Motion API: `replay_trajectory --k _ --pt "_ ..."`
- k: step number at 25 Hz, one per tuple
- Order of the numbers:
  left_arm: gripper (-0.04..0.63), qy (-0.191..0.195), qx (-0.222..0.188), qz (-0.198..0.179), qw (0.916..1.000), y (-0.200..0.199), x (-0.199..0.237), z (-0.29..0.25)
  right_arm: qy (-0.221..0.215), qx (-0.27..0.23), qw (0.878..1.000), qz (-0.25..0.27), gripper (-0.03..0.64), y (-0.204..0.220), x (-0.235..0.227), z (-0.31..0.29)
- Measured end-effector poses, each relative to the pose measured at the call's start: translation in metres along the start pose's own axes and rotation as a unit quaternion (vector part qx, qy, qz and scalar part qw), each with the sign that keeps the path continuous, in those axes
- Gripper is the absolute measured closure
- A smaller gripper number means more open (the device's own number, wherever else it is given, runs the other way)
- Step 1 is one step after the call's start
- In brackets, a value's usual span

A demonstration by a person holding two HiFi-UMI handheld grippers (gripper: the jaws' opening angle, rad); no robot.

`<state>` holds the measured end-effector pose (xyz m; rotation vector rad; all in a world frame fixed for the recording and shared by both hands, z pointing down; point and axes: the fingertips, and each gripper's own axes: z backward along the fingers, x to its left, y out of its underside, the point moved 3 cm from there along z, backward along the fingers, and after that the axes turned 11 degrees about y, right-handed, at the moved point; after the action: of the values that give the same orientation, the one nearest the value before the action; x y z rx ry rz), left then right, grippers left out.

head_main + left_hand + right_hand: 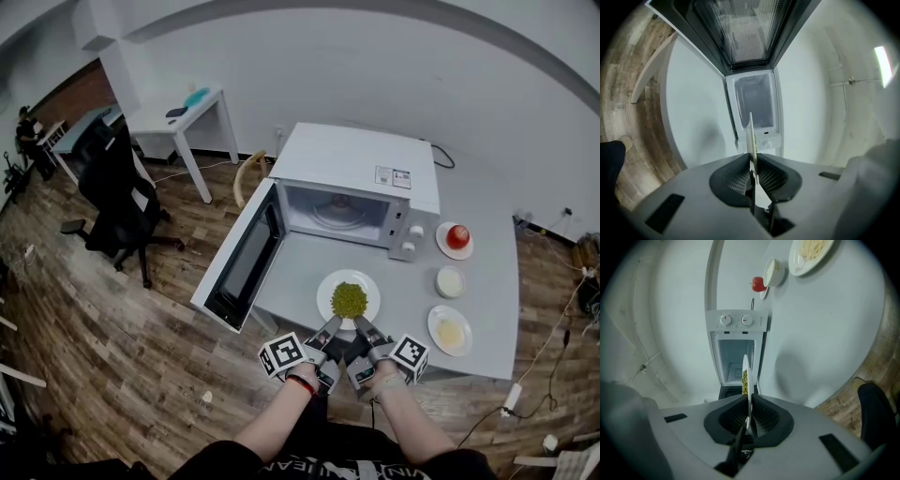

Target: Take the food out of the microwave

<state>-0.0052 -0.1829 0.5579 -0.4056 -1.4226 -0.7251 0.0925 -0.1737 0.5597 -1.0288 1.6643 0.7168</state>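
A white plate (349, 298) heaped with green food (350, 300) is on or just above the grey table (487, 291), in front of the white microwave (361, 183). The microwave's door (242, 267) hangs open to the left, and its chamber shows only the turntable. My left gripper (332, 326) and right gripper (360, 327) sit side by side, each shut on the plate's near rim. In the left gripper view the plate (751, 138) runs edge-on between the left gripper's (752, 158) jaws. In the right gripper view the plate (746, 376) is clamped the same way in the right gripper (748, 401).
To the right of the microwave stand a small plate with a red fruit (457, 237), a small white bowl (450, 281) and a plate of pale noodles (450, 330). A black office chair (117, 197) and a white desk (178, 117) stand on the wooden floor at the left.
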Motion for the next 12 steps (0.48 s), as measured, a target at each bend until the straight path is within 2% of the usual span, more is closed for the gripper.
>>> replay_trajectory --k 12 --pt "0.546 -0.005 -0.009 0.005 0.9999 0.042 -0.007 0.046 0.002 0.011 1.0 -0.002 0.572 0.033 -0.022 0.046"
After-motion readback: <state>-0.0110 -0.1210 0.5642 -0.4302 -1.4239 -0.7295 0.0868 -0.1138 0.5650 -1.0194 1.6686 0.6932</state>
